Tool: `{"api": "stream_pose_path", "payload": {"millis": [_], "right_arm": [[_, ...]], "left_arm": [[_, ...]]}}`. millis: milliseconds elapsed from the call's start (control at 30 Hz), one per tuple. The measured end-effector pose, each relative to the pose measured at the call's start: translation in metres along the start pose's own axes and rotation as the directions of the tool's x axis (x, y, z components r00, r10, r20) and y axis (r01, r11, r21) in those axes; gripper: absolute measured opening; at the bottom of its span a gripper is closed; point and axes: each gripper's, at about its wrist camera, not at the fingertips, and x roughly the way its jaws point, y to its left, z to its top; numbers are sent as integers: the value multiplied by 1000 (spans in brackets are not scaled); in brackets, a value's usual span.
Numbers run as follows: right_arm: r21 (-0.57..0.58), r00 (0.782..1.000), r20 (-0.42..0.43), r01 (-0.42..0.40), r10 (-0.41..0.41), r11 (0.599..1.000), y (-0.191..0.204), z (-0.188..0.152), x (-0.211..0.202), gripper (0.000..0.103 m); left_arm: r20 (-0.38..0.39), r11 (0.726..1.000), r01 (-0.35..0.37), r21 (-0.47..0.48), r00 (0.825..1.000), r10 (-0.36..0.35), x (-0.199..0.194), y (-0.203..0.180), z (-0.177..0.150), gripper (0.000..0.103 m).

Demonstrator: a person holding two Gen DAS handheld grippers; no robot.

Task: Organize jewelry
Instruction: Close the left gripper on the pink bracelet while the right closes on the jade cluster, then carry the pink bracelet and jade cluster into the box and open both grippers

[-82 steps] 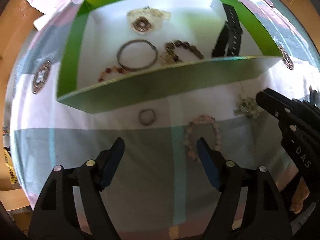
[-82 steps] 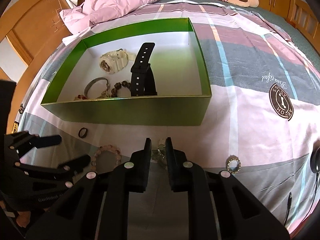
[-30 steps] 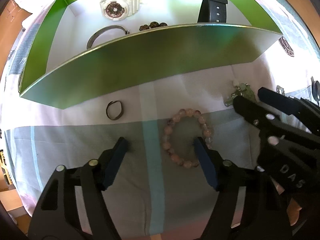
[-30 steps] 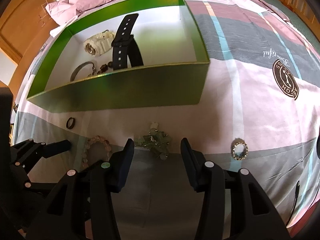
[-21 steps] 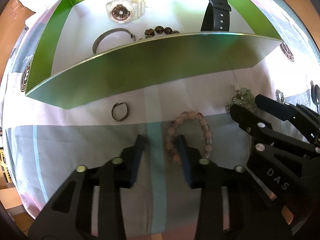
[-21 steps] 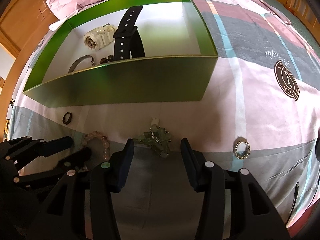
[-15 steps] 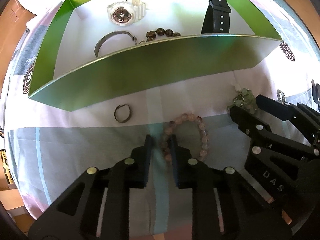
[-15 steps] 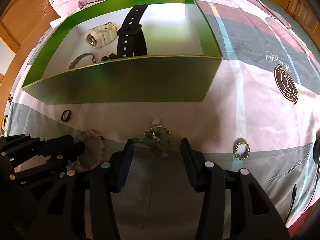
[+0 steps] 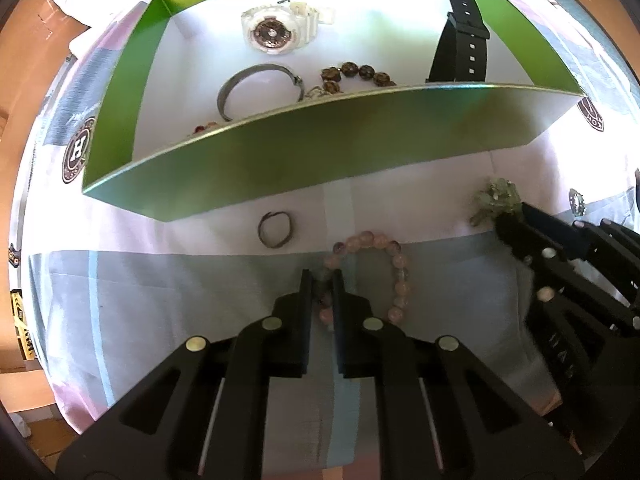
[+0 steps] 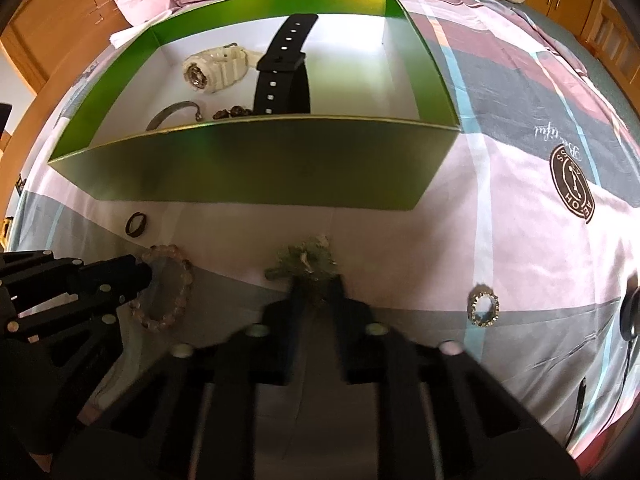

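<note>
Left wrist view: left tongs point(image 9: 321, 294) pinch one bead of pink bracelet point(image 9: 366, 274); right tongs point(image 10: 316, 294) clench green cluster point(image 10: 304, 262). Thin grips may slip during lifting over box wall point(image 9: 320, 152).

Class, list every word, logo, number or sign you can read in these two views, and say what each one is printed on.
"H": large letter in the round brown emblem printed on the pink and grey bedsheet; its ring lettering is too small to read.
Round brown emblem on the same sheet, upside down: ring lettering not readable.
Cursive script above it, upside down: not legible.
Raised lettering on the black right gripper: blurred, unreadable.
</note>
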Motion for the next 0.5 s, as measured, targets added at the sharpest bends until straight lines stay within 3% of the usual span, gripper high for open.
{"api": "stream_pose_path", "payload": {"millis": [267,500], "right_arm": [[-27,994,106,-31,34,999,5,4,-23,8],[35,992,98,-80,77,996,-7,8,-23,8]], "left_arm": [[55,1000,3,-1,998,-3,-20,3,1,9],[83,998,38,-54,996,-33,-35,29,9,9]]}}
